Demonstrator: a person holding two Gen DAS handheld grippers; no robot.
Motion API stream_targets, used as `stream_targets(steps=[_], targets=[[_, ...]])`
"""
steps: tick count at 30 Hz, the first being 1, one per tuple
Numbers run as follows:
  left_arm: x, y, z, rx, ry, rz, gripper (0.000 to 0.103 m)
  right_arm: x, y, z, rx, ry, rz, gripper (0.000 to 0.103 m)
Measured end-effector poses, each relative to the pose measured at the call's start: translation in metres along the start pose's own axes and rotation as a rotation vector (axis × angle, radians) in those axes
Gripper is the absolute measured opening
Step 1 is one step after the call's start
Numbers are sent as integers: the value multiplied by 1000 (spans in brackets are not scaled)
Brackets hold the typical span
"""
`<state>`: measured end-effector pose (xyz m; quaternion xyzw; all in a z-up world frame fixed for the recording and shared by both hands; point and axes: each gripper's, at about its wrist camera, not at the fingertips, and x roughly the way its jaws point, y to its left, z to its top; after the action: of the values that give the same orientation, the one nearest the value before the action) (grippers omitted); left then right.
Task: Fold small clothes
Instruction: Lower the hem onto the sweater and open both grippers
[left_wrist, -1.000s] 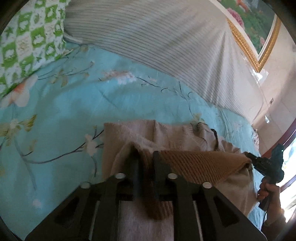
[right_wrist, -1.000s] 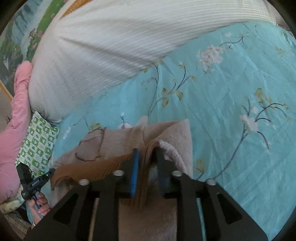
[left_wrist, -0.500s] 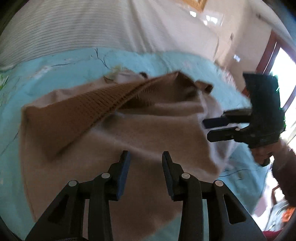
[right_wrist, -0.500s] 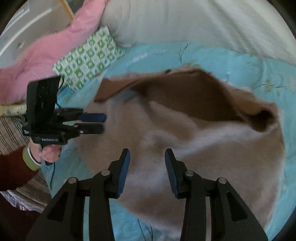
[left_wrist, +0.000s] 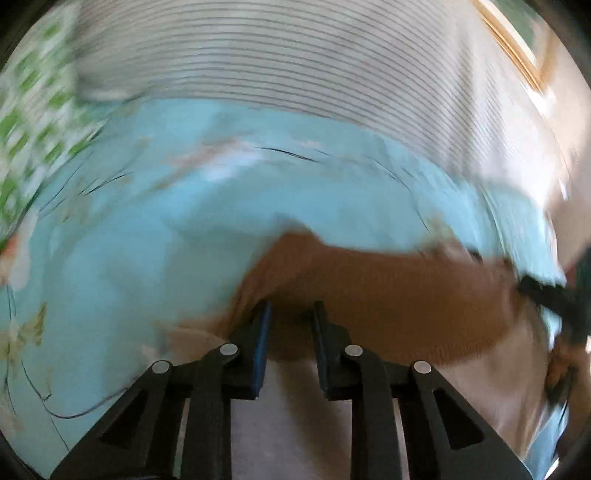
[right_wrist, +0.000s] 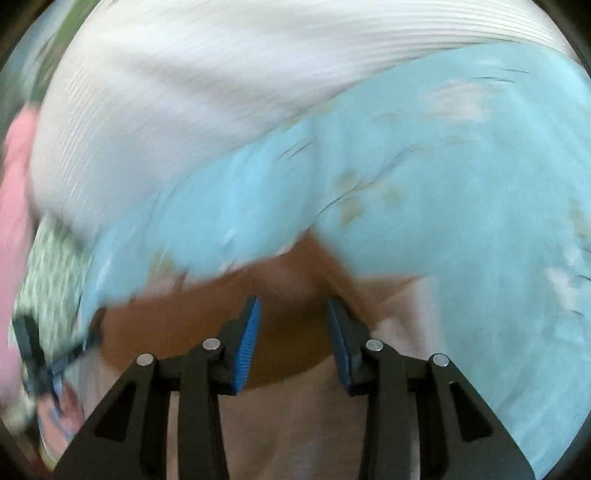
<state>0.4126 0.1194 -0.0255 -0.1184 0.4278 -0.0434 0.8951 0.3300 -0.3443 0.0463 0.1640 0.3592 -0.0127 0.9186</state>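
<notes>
Brown ribbed hem band (left_wrist: 388, 295) of the beige sweater (right_wrist: 295, 424) runs crosswise on the turquoise bedsheet (left_wrist: 147, 240), between the parted left gripper (left_wrist: 290, 306), closing, and parted right gripper (right_wrist: 291, 302).

Left gripper (left_wrist: 290, 314) pitched downward, jaws just closing, a gap between the blue pads, cloth in the gap, grip unclear through blur; right gripper (right_wrist: 291, 310) pitched downward, jaws parted wider, likewise over cloth.
</notes>
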Motion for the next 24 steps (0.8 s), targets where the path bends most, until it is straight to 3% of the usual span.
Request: stream_targets(steps=[2,8,15,18,22,24], targets=[[-7,10,-2,-36,-19,-23,22,-15,-5,-1,37,-42,33,40],[-52,2,-39,-12,-56,-45,26,-57,6,-26,-21,-57,65,40],[-111,-29,-110,28,-67,-166,33,-86,26,-86,-120,18,138,40],[-115,-34,-140,31,-21,-193,34,-96,23,-112,-134,67,164,41],[-107,-19,-170,25,59,-96,30,-106,-6,-136,-146,95,12,40],[-113,-6,-174,-19,50,-122,28,-117,-23,-140,-143,69,5,36]])
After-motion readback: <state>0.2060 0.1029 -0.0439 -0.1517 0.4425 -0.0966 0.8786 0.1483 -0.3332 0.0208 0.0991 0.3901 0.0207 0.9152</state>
